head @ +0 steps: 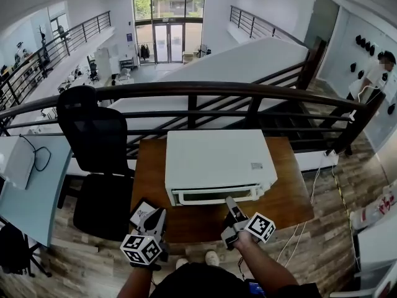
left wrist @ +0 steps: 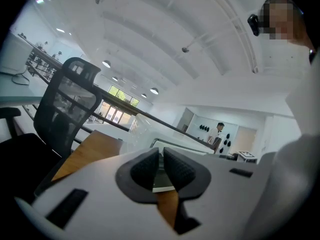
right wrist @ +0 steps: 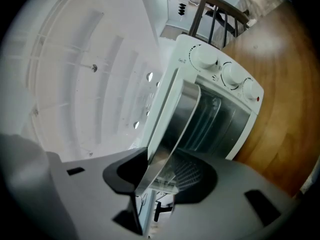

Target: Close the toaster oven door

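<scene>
Now the right gripper [right wrist: 162,177] clamps the partly open toaster oven door [right wrist: 210,119]; the left gripper [left wrist: 161,167] hangs nearly closed, empty, above the desk [head: 291,197].

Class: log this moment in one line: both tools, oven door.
left tool: shut, empty | right tool: shut on door edge | door: partly open | toaster oven: on wooden table

The toaster oven [head: 214,160] sits mid-surface [head: 152,166], its door [head: 214,194] on the near side. The right gripper [head: 231,202] stands just before the door's right end, the door's edge clamped between its fingers [right wrist: 125,173]. The left gripper [head: 155,219] hangs over the surface's near left corner, apart from the oven. An office chair [head: 99,148] stands left of the surface, a railing [head: 186,90] behind it.
</scene>
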{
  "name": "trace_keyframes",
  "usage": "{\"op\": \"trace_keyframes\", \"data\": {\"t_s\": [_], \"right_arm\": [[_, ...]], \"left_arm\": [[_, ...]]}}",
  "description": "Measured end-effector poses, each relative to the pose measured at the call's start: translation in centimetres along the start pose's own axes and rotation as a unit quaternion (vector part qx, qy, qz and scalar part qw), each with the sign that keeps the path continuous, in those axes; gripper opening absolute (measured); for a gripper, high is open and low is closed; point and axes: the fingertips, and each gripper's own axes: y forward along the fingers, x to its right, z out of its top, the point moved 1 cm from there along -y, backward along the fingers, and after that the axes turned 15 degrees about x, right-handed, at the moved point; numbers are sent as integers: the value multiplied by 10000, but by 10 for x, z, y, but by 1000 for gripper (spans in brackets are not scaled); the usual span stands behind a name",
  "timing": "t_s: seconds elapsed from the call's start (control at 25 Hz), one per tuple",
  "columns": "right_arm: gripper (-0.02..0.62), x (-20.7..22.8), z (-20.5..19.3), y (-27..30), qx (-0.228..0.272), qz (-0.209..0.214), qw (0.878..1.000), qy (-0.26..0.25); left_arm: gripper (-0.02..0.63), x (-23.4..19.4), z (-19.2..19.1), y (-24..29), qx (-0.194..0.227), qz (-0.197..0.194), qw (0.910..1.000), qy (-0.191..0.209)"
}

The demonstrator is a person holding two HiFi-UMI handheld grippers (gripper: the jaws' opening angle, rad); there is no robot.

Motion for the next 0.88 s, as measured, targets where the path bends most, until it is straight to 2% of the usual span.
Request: {"op": "trace_keyframes", "data": {"t_s": [0.44, 0.68, 0.8, 0.88], "right_arm": [[160, -1, 4, 16, -287, 204, 9992, -171], [174, -3, 3, 19, -407, 151, 9984, -355], [204, -5, 1, 22, -471, 190, 9976, -479], [259, -10, -3, 23, -565, 269, 9968, -497]], "left_arm": [[37, -6, -10, 13, -129, 145, 9998, -61], [37, -7, -9, 23, -149, 84, 9998, -119], [37, -7, -11, 25, -168, 37, 9998, -131], [37, -7, -10, 25, -159, 12, 9998, -148]]}}
